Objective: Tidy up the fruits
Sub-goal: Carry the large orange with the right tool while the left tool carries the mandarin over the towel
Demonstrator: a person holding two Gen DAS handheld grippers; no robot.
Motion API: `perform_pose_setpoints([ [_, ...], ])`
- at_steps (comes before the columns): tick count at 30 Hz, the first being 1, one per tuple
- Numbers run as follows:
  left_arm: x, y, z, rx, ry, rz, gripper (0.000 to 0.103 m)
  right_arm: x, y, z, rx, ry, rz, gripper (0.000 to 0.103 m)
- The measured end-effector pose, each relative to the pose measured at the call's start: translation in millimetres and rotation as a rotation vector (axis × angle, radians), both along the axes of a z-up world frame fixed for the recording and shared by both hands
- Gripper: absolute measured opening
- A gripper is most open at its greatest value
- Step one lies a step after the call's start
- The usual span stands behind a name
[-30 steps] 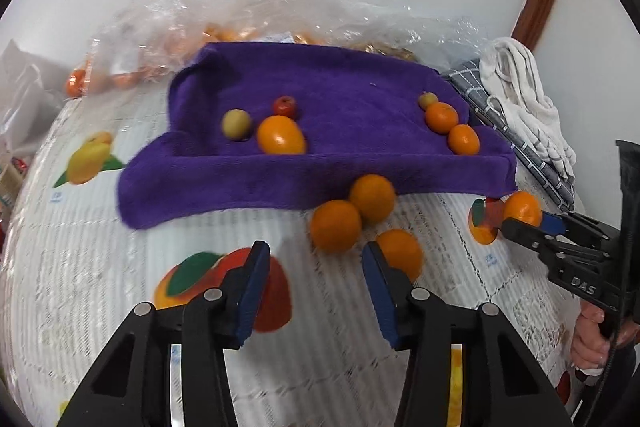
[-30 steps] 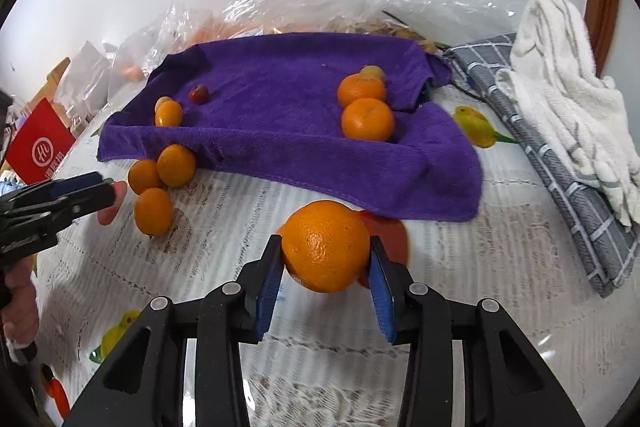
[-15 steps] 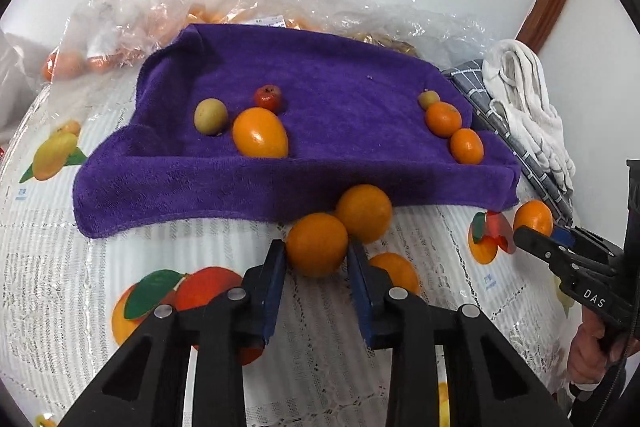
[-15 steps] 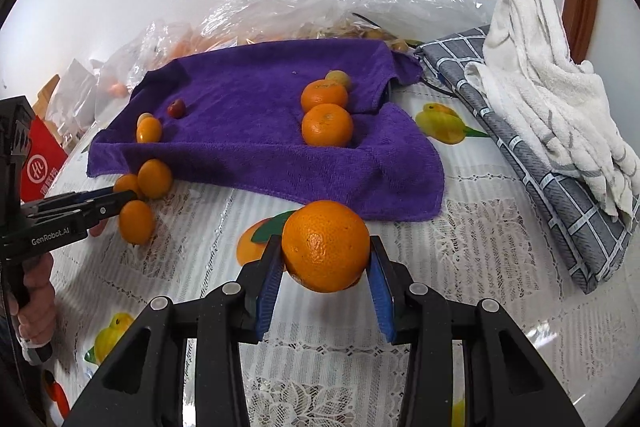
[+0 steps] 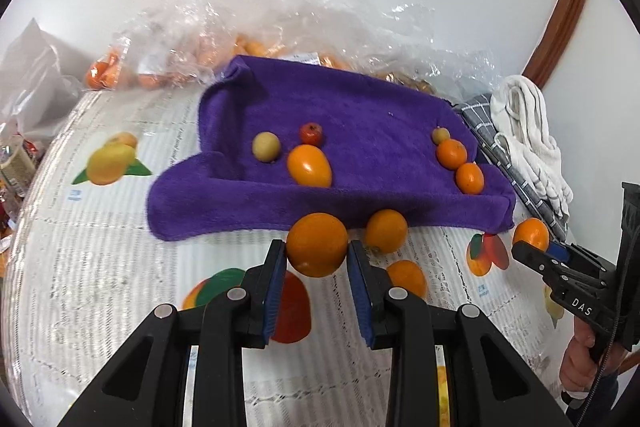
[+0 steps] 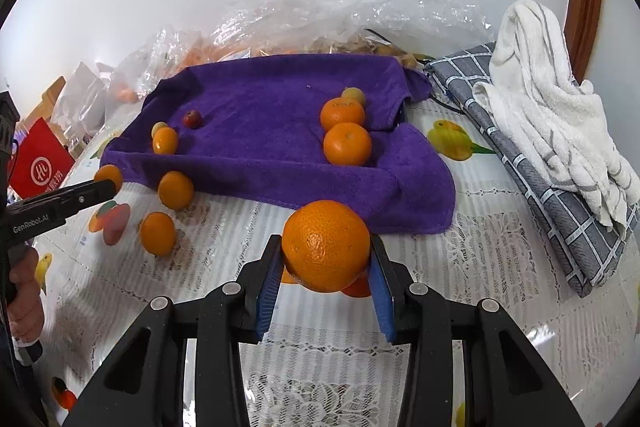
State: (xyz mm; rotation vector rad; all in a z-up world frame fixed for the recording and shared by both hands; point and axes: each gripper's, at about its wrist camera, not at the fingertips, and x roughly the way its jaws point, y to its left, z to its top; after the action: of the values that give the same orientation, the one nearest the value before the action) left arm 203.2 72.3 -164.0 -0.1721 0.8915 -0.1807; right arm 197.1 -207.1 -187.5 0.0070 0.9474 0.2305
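Two oranges were held at this moment, one in each gripper. The left gripper (image 5: 316, 259) had its fingers (image 5: 275, 279) closed on a medium orange (image 5: 317, 245) at its widest girth, just in front of the near edge of the purple towel (image 5: 360, 123). The right gripper (image 6: 326, 267) held a larger orange (image 6: 326, 245) the same way, above the lace-covered desk (image 6: 460, 307) near the towel's right corner. Two loose oranges (image 5: 385, 231) lay on the desk just beside the left gripper, apart from each other. On the towel, a smooth orange fruit (image 5: 309, 165), a small yellow-green fruit (image 5: 266, 146) and a small red fruit (image 5: 311, 133) formed one group; two mandarins (image 6: 347, 143) and a small yellowish fruit (image 6: 353, 95) formed another toward the right side. The oranges were judged firm, moderately heavy and round, with pebbled skin offering fair friction; a grip across the equator was judged correct, since an off-centre hold could let the fruit roll out. Clamping force should be moderate to avoid bruising. The smaller fruits were judged lighter and softer, requiring gentler closure. Release onto the soft towel was judged unlikely to cause rolling.
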Motion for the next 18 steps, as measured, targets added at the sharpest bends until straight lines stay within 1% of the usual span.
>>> perform_pose_setpoints([
  [10,-11,10,24,-0.008,-0.036,0.029,0.03,-5,3,20,0.006,-0.038,-0.005,0.041],
  [18,-4,10,51,0.003,-0.065,0.04,0.03,3,7,43,0.001,-0.087,-0.007,0.041],
])
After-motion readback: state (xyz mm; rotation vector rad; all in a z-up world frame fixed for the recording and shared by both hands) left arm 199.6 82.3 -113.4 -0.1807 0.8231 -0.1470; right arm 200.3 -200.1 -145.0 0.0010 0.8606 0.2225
